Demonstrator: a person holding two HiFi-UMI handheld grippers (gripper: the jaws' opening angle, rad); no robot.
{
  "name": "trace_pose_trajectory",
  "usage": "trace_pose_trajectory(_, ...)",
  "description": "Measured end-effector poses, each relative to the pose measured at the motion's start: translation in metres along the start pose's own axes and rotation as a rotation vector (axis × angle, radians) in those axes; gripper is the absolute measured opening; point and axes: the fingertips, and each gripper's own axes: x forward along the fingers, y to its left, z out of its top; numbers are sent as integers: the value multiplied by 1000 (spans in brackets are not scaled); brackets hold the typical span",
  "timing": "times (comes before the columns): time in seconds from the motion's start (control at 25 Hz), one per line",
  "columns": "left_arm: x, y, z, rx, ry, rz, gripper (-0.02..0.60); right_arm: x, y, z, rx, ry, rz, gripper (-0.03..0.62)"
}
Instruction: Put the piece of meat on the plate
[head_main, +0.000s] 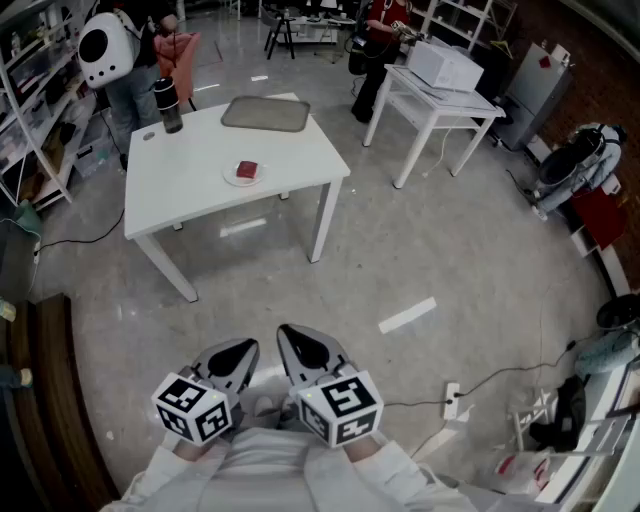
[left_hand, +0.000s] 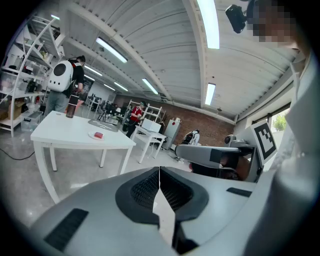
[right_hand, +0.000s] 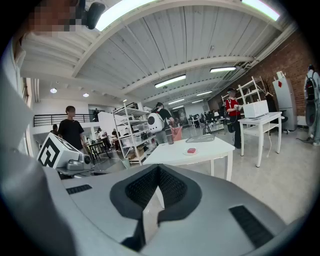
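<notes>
Though both pairs of jaws are pressed together on nothing, the left gripper (head_main: 232, 362) and right gripper (head_main: 312, 352) hang close to the person's body, well apart from the table (head_main: 190, 195). The meat (head_main: 247, 169) seems already to lie on the plate (head_main: 231, 177), toward the table's near edge. It looks small, light and soft, probably slick, so pinch its sides gently. Open floor lies between, and the bottle (head_main: 170, 105) and tray (head_main: 265, 114) stand clear.

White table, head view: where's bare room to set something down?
Free: the broad near-left stretch of the table, between the plate and the front edge. Also right of the plate. Crowded: far edge, with bottle and tray.
</notes>
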Motion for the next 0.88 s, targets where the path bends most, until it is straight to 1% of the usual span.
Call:
trace_pose_trajectory(0.16,-1,-1,-4,-15,6,8,12,-1,5,-3,-30,16,16,15)
trace_pose_trajectory(0.36,-1,2,-10,-45,17,14,12,-1,3,-5,-28,27,16,15)
trace_pose_trajectory(0.52,-3,10,-10,-49,16,33,12,1,3,-9,-21,31,15,15)
trace_pose_trajectory(0.68,2,7,-10,-57,18,22,12,2,4,-8,-28,22,31,15)
trace_pose_trajectory(0.88,18,2,-8,-33,52,-3,12,3,-7,-3,-30,4,26,15)
